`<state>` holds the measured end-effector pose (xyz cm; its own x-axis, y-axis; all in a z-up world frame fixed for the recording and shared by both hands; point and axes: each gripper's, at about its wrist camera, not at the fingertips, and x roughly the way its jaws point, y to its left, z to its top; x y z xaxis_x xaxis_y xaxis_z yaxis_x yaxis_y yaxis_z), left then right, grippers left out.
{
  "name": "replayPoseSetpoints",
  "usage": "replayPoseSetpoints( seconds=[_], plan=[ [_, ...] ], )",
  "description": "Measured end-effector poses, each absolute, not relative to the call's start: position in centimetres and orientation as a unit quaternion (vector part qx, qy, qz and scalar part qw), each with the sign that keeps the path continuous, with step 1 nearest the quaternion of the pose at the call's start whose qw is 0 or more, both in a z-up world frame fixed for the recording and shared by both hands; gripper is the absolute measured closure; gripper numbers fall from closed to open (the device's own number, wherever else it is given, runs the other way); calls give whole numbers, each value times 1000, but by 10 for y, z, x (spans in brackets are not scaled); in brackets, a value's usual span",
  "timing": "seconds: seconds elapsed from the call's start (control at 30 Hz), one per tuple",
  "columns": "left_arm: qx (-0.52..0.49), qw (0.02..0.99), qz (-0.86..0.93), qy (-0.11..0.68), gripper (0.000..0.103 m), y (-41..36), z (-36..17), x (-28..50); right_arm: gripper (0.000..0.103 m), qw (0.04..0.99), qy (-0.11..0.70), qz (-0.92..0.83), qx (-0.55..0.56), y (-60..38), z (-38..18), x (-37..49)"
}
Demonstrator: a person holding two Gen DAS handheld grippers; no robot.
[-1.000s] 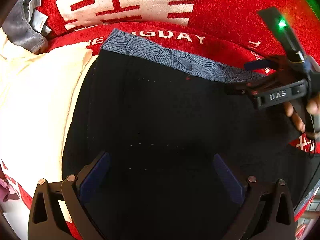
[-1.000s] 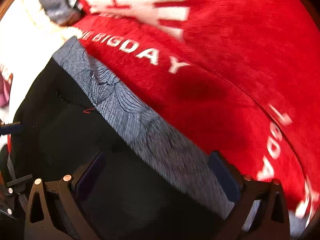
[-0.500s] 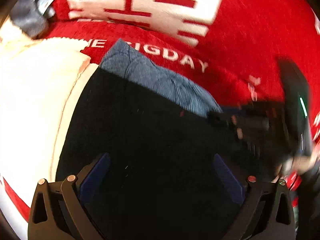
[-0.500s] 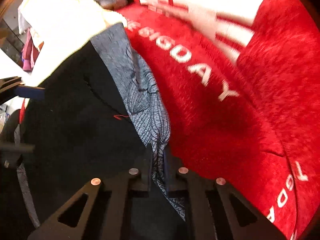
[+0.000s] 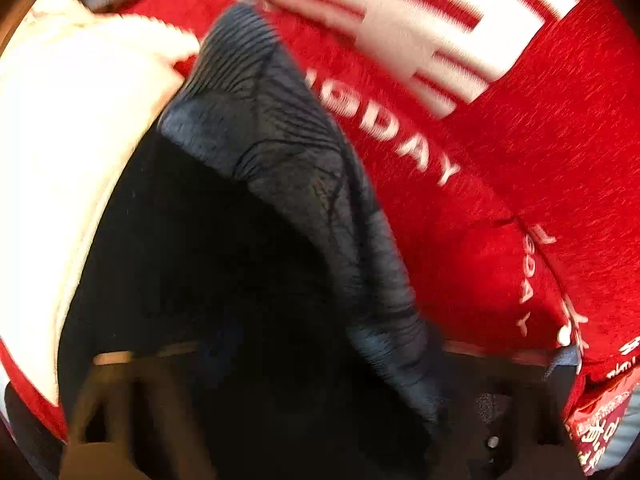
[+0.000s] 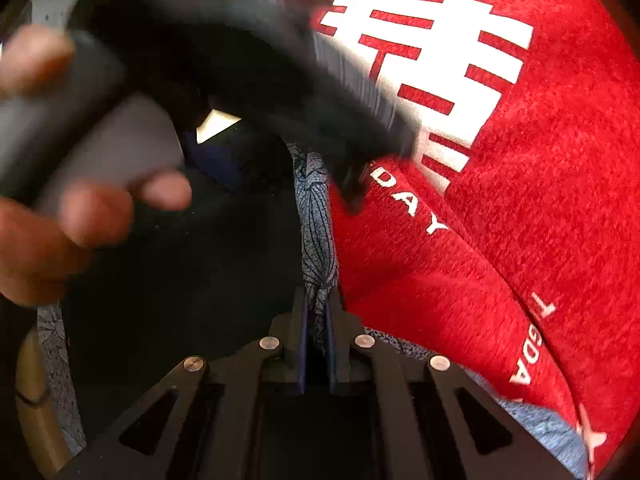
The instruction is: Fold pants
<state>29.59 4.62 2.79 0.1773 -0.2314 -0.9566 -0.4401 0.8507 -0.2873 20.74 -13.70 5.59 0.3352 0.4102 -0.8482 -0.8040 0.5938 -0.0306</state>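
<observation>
the pants (image 5: 208,280) lie on a red blanket (image 5: 540,160) with white lettering, black cloth with a grey patterned waistband (image 5: 288,148) that is lifted and bunched into a ridge. a cream cloth (image 5: 72,140) lies just beside them on the far left.

the right gripper (image 6: 318,328) has its jaws together on the waistband (image 6: 316,220); in its own view the patterned strip runs straight down into the narrow slot between the pads, so that corner looks properly caught. the left gripper (image 5: 320,408) is badly blurred in its own view. its jaws are closing, with dark cloth and the lower run of the waistband lying across where they meet, but i cannot tell whether the pads are pressing on anything yet. from the right wrist view the left tool (image 6: 240,72) hangs close above, a hand (image 6: 60,200) wrapped round its handle.

to my eye the step is taking hold of the waistband at two points so the top of the pants can be carried over. done well, the left jaws should bite the band itself, both layers, not just the loose black cloth below it. the two grips want to be kept apart enough to hold the edge taut, and lifted evenly, or the fold will come out skewed. the tools are crowded here; a knock between them could tug the band out of the right jaws.
</observation>
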Motion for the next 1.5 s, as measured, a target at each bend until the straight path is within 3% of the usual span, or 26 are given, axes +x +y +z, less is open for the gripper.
replayPoseSetpoints(
  seconds=[0.03, 0.17, 0.2, 0.27, 0.3, 0.33, 0.37, 0.53, 0.57, 0.63, 0.73, 0.8, 1.13, 1.33, 1.5],
  plan=[
    [-293, 707, 48, 642, 86, 47, 20, 295, 95, 781, 429, 388, -236, -138, 55, 205],
    [-295, 725, 43, 621, 86, 44, 29, 287, 94, 775, 433, 385, -254, -138, 53, 202],
    [-287, 731, 42, 618, 86, 41, 31, 284, 86, 771, 443, 387, -243, -142, 55, 207],
    [-276, 741, 41, 611, 86, 39, 36, 278, 61, 771, 452, 386, -230, -146, 53, 217],
    [-276, 742, 41, 609, 86, 39, 38, 280, 37, 776, 450, 378, -230, -151, 54, 221],
    [-276, 743, 40, 608, 86, 38, 39, 279, 22, 778, 451, 369, -234, -157, 52, 225],
    [-278, 743, 38, 607, 86, 41, 39, 279, 21, 772, 462, 367, -236, -160, 48, 228],
    [-267, 749, 34, 605, 86, 38, 42, 272, 25, 745, 511, 335, -268, -174, 20, 243],
    [-262, 752, 33, 604, 86, 37, 45, 271, 31, 750, 517, 328, -250, -179, 21, 248],
    [-254, 759, 28, 599, 86, 34, 50, 269, 59, 756, 527, 331, -202, -189, 31, 253],
    [-250, 769, 16, 589, 86, 36, 63, 260, 81, 760, 514, 346, -196, -191, 52, 241],
    [-249, 774, 9, 582, 86, 37, 71, 253, 86, 762, 500, 349, -217, -188, 66, 224],
    [-239, 803, -20, 546, 86, 50, 122, 172, 88, 805, 428, 315, -264, -175, 130, 121],
    [-217, 816, -33, 534, 86, 55, 120, 104, 88, 817, 428, 286, -259, -165, 118, 60],
    [-209, 794, -31, 570, 86, 58, 79, 57, 88, 815, 448, 268, -253, -160, 90, 12]
  ],
)
